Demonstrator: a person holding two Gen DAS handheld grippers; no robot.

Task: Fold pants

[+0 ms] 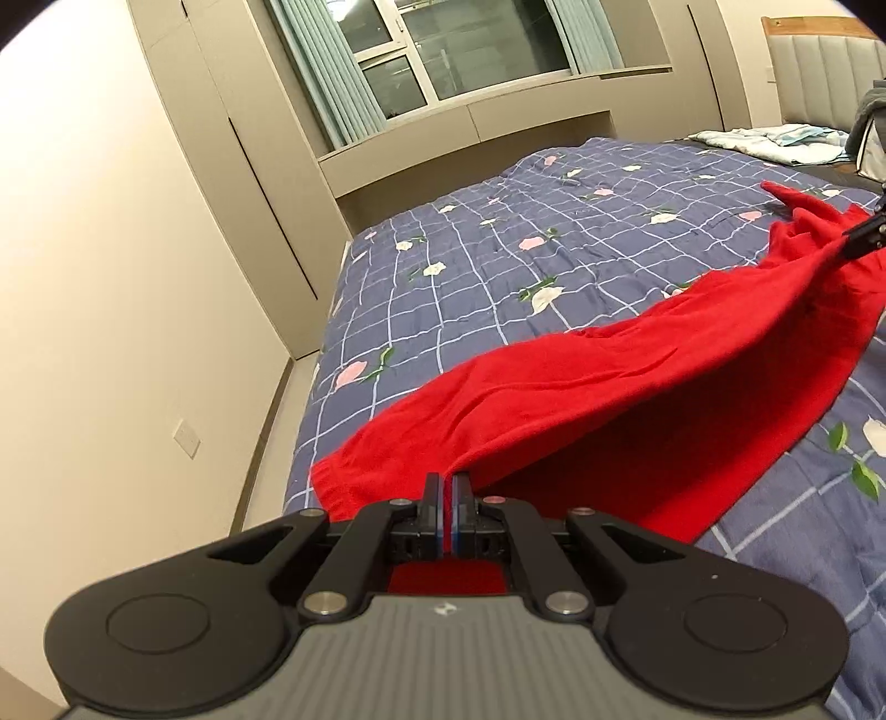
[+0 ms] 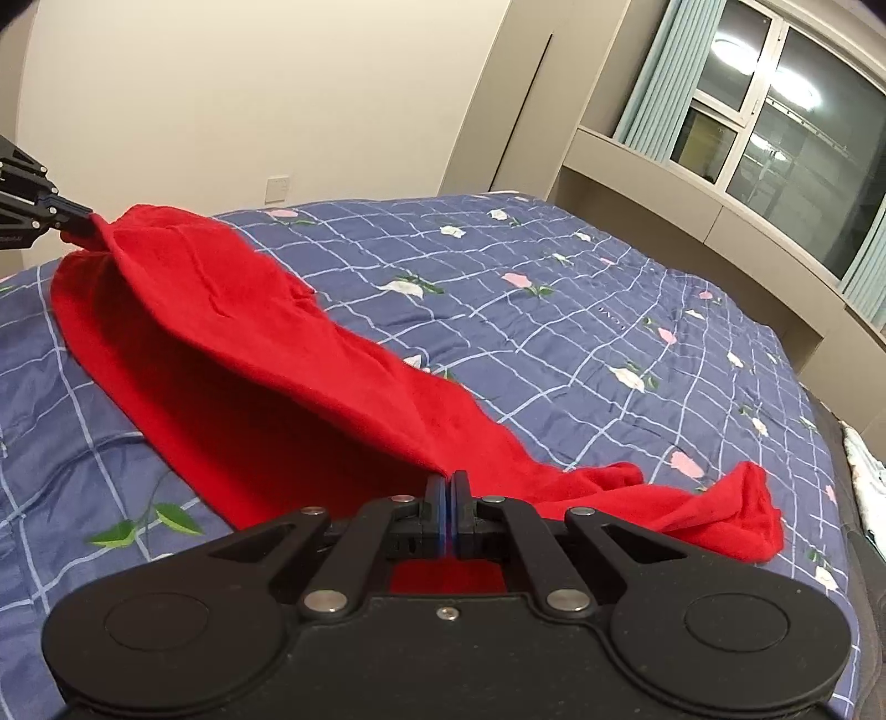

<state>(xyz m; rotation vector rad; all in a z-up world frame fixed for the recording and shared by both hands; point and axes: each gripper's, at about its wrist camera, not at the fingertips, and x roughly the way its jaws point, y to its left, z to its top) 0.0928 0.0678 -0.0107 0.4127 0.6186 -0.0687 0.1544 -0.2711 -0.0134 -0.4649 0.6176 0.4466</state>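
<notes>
Red pants [image 1: 581, 387] stretch across the blue flowered bedspread [image 1: 498, 266], held up off it at two points. My left gripper [image 1: 448, 482] is shut on one edge of the red cloth, which drapes away to the right. At the right edge of that view the right gripper [image 1: 861, 238] pinches the far end. In the right wrist view my right gripper [image 2: 448, 479] is shut on the red pants [image 2: 249, 332], and the left gripper [image 2: 83, 221] grips the bunched cloth at the far left. A crumpled end of the pants [image 2: 736, 509] lies on the bedspread [image 2: 581, 310] at the right.
The bed fills most of both views. A cream wall [image 1: 111, 277] and wardrobe doors [image 1: 238, 138] stand along its left side. A window [image 1: 459, 50] with green curtains and a ledge run behind it. Light bedding [image 1: 775, 138] lies by the headboard [image 1: 819, 66].
</notes>
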